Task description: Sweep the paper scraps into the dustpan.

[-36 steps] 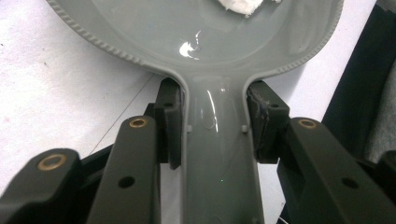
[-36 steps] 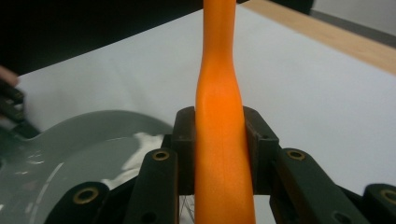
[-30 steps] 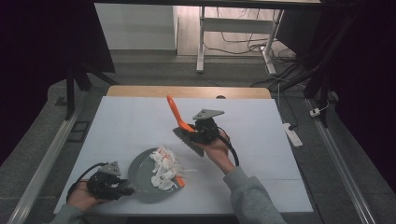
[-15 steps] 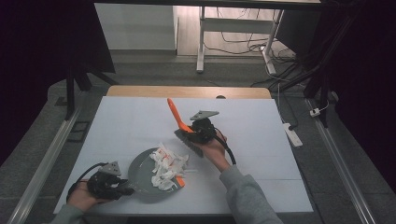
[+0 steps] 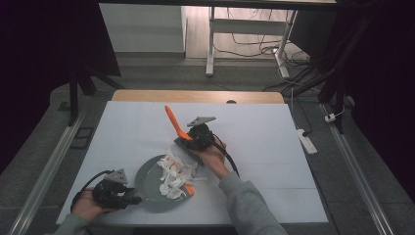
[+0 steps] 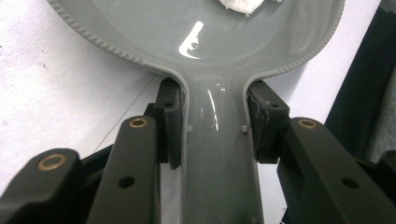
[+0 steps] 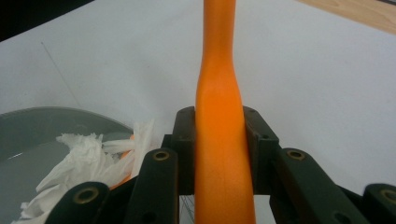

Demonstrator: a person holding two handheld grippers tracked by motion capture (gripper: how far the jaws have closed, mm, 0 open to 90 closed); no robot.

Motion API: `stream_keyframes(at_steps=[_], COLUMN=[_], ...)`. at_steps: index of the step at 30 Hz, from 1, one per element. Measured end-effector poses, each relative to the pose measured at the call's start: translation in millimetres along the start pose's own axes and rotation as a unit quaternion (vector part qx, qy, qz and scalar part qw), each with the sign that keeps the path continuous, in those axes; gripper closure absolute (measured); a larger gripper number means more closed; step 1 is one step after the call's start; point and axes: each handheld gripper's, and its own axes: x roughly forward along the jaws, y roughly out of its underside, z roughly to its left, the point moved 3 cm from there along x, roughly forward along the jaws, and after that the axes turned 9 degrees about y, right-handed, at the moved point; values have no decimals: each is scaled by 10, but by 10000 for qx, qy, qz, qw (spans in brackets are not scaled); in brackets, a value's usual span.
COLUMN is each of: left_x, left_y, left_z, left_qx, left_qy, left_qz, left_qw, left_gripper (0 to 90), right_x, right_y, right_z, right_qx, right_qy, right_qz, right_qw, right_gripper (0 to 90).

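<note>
Grippers clamped on dustpan and brush.
Left gripper [image 6: 215, 126] pinched grey dustpan [image 6: 219, 154] handle at lower left; right gripper [image 7: 219, 140] gripped orange brush [image 7: 222, 116] handle mid-frame, paper scraps [image 5: 176, 171] on pan.

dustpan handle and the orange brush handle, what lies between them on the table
In the high view, a heap of torn white paper lies in the grey dustpan, between its handle held by the left tongs and the orange brush held by the right tongs.

From up here I see the white table [image 5: 254, 147] evenly lit while the surrounding room sinks into darkness. My left gripper view catches a sharp glare streak on the grey pan [image 6: 191, 42]. The orange handle [image 7: 219, 154] looks soft, too close for focus.
</note>
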Motion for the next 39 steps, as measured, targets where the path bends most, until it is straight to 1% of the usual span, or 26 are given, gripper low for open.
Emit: stream_keyframes(at_steps=[1, 3, 7, 8, 11, 12, 13, 15, 16, 19, 21, 22, 23, 25, 27, 30, 31, 32, 34, 39], left_x=[0, 0, 6, 8, 15, 16, 17, 19, 19, 22, 22, 20, 19, 18, 15, 13, 13, 12, 12, 13], left_y=[0, -1, -6, -7, -15, -18, -19, -20, -21, -19, -17, -16, -15, -14, -12, -6, -5, -4, -3, -2], left_z=[0, 1, 1, 3, 2, 1, -1, -3, -3, -1, -1, 1, -1, -4, -3, -1, -2, -4, -8, -11], left_qx=[-2, 1, -4, -4, -16, -18, -19, -23, -20, -23, -21, -7, 0, -2, -5, -4, -8, -6, -2, -3], left_qy=[7, 3, -6, -2, -7, -10, -12, -17, -19, -20, -19, -15, -11, -7, 3, 7, 14, 15, 24, 30], left_qz=[1, 5, -3, -1, -3, -4, -6, -9, -8, -4, -1, 3, -3, -13, -18, -12, -13, -18, -18, -16], left_qw=[10000, 10000, 10000, 10000, 10000, 10000, 10000, 10000, 10000, 10000, 10000, 10000, 10000, 10000, 10000, 10000, 10000, 10000, 10000, 10000], left_gripper=[609, 609, 609, 609, 609, 609, 609, 609, 609, 609, 609, 609, 609, 609, 609, 609, 609, 609, 609, 609], right_x=[0, 29, 58, 58, 36, 16, 7, -21, -21, -76, -119, -176, -176, -254, -334, -449, -524, -524, -595, -750], right_y=[0, -11, -11, -11, 0, 14, 24, 42, 42, 52, 37, -1, -1, -48, -78, -73, -43, -43, 5, 156], right_z=[0, 43, 190, 190, 288, 359, 394, 461, 461, 555, 612, 627, 627, 588, 513, 363, 256, 256, 161, 2], right_qx=[0, 6, -128, -128, -270, -283, -337, -404, -404, -347, -433, -516, -516, -403, -283, -173, -30, -30, 98, 154], right_qy=[0, -1, -210, -210, -303, -403, -441, -550, -550, -842, -917, -902, -902, -909, -831, -633, -550, -550, -485, -246], right_qz=[0, 50, 99, 99, 140, 158, 149, 100, 100, 28, -38, -236, -236, -492, -644, -738, -789, -789, -809, -751], right_qw=[10000, 10000, 9996, 9996, 9991, 9987, 9983, 9976, 9976, 9958, 9948, 9943, 9943, 9938, 9941, 9951, 9954, 9954, 9955, 9968], right_gripper=[696, 696, 697, 697, 697, 697, 697, 696, 696, 696, 696, 696, 696, 696, 696, 696, 696, 696, 696, 696])
